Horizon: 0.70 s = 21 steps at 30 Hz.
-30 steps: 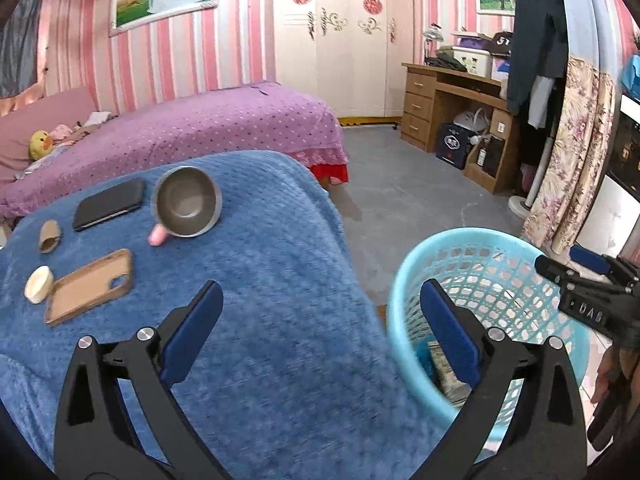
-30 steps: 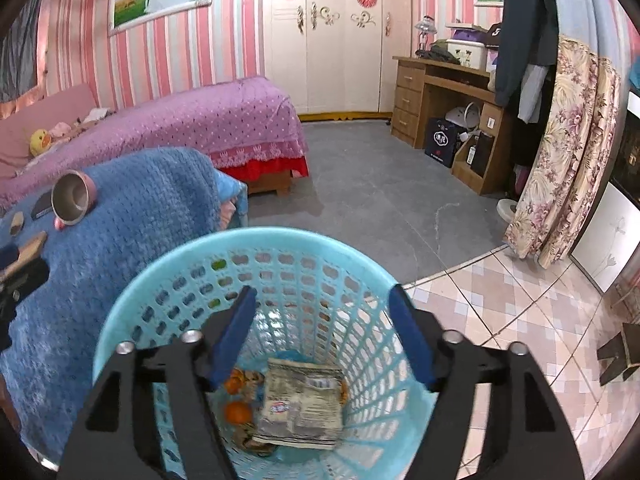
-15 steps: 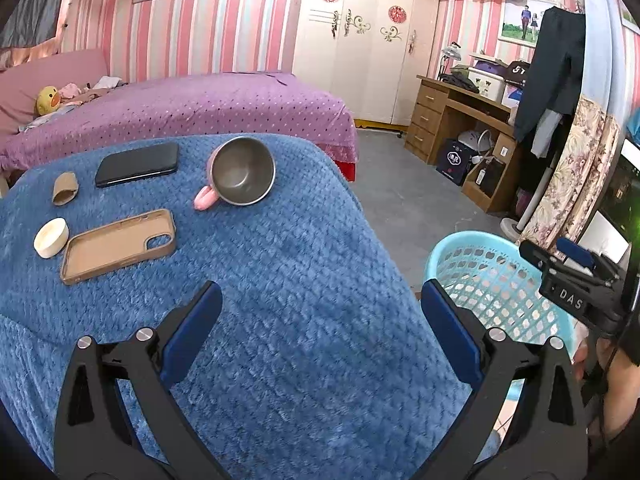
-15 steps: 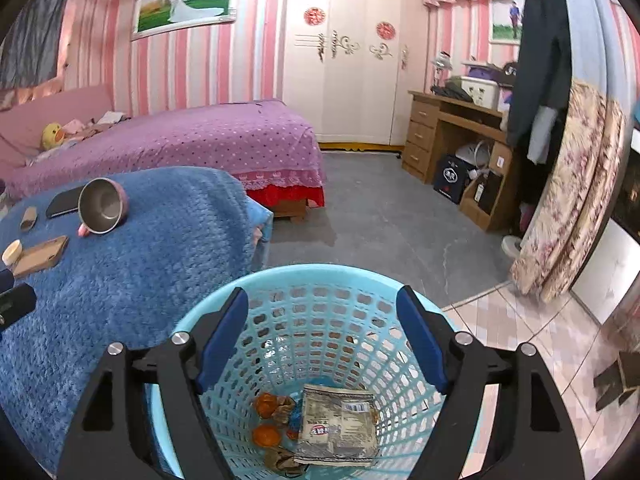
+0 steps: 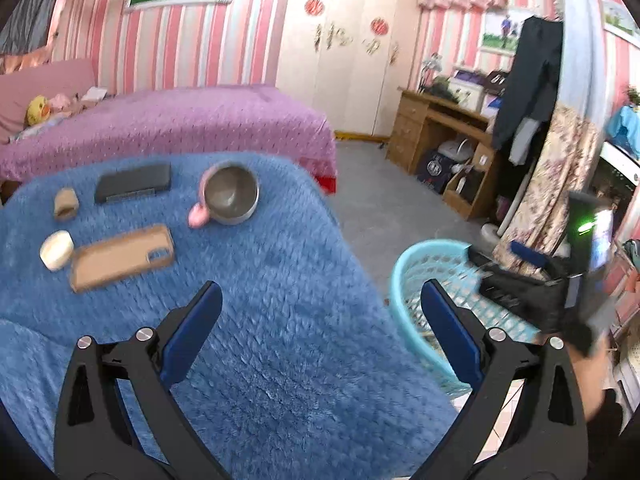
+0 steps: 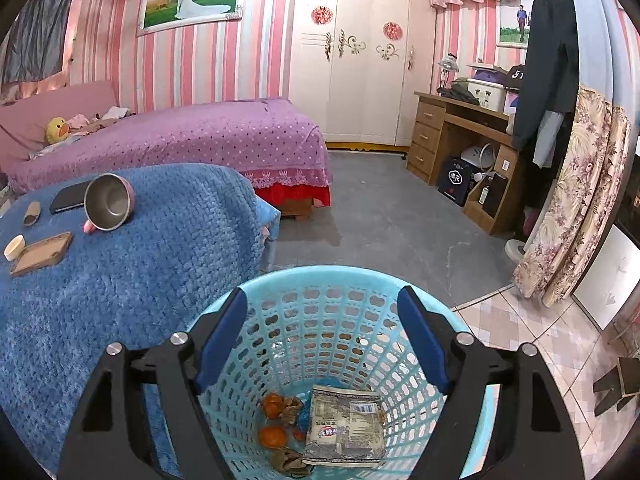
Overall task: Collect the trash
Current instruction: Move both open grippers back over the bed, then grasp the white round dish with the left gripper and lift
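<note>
A light-blue mesh basket (image 6: pixel 344 276) stands on the floor beside the blue blanket (image 6: pixel 132 280). A silver wrapper (image 6: pixel 346 426) and orange peels (image 6: pixel 273 436) lie at its bottom. My right gripper (image 6: pixel 322 296) hangs over the basket mouth, its jaws opening with nothing between them. My left gripper (image 5: pixel 320 292) is open and empty above the blanket (image 5: pixel 280 340), left of the basket (image 5: pixel 424 260). Further off on the blanket lie a small cream lid (image 5: pixel 57 249) and a brown cardboard roll (image 5: pixel 65 203).
A tan phone case (image 5: pixel 120 256), a black phone (image 5: pixel 134 187) and a steel mug with a pink handle (image 5: pixel 230 196) also lie on the blanket. Behind stand a purple bed (image 6: pixel 180 140) and a wooden desk (image 6: pixel 448 128); a floral curtain (image 6: pixel 580 200) hangs right.
The left gripper has swung left and up, away from the basket and over the blanket. The right gripper has drawn back a little above the basket and its jaws have widened.
</note>
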Each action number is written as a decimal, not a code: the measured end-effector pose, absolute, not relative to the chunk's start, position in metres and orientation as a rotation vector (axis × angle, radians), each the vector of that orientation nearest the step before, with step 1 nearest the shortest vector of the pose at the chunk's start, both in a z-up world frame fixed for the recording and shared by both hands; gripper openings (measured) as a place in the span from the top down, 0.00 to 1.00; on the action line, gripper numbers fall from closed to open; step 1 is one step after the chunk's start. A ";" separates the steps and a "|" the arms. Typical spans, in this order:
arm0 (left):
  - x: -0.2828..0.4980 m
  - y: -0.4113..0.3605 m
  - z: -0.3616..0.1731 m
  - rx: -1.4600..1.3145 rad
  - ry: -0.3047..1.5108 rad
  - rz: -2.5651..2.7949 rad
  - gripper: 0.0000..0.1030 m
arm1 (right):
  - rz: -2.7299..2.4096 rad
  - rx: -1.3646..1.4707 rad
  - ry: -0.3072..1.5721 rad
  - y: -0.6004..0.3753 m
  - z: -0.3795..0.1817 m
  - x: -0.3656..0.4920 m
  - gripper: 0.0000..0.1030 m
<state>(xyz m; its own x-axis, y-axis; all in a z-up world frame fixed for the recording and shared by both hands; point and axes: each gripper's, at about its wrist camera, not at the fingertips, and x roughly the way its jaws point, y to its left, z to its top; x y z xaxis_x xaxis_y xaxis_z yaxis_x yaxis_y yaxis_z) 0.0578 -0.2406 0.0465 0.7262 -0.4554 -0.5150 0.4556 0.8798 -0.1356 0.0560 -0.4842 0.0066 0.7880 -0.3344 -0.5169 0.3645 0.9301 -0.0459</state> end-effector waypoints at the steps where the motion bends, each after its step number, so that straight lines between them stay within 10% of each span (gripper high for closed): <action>1: 0.054 -0.237 0.056 0.014 0.546 -0.497 0.06 | -0.375 0.058 0.541 -0.482 0.008 0.057 0.22; 21: 0.185 -0.033 0.047 -0.014 0.602 -0.164 0.05 | -0.165 0.090 0.527 -0.352 0.008 0.126 0.15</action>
